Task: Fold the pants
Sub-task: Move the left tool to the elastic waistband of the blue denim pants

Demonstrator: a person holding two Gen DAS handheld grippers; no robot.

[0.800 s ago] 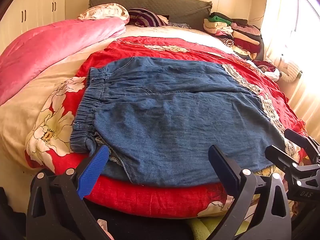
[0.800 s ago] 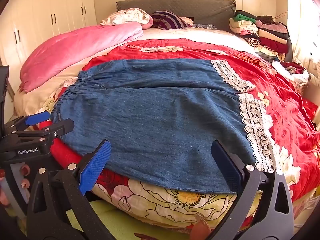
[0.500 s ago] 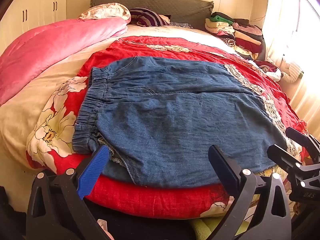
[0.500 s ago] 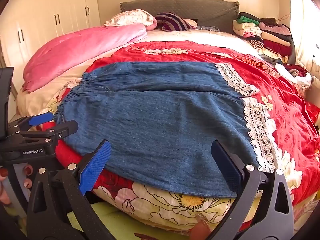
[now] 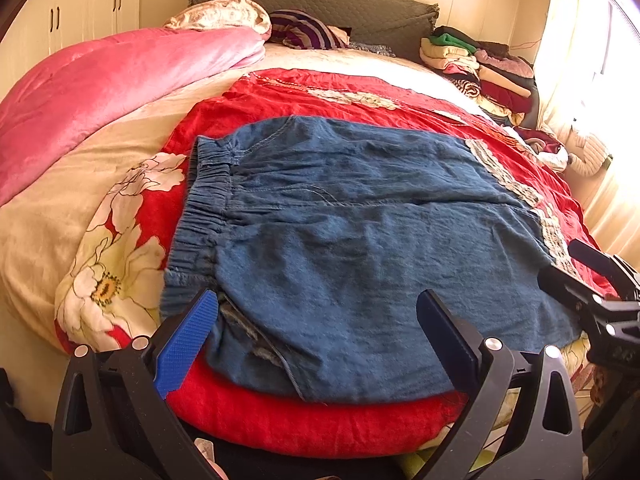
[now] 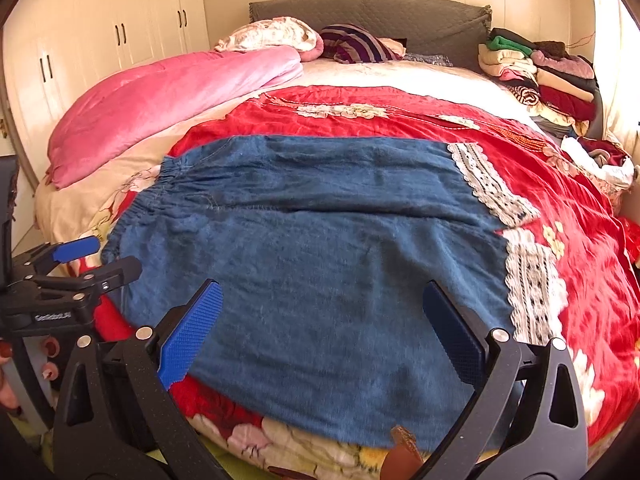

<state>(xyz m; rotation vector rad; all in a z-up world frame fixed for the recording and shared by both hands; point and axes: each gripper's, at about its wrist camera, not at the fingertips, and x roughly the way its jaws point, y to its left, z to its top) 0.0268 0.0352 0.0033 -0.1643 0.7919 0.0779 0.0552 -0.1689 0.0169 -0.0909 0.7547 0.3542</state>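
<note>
Just beyond both spread grippers, left gripper and right gripper, the denim pants lie flat on the red quilt

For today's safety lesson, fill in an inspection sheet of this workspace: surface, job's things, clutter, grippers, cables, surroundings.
Surface: bed with a red floral cover.
Job's things: blue denim pants spread flat, elastic waistband to the left, lace hems to the right.
Clutter: pink quilt, pile of folded clothes, striped garment.
Grippers: left gripper and right gripper both open, at the pants' near edge, holding nothing.
Cables: nothing seen.
Surroundings: grey headboard, white wardrobe.
</note>
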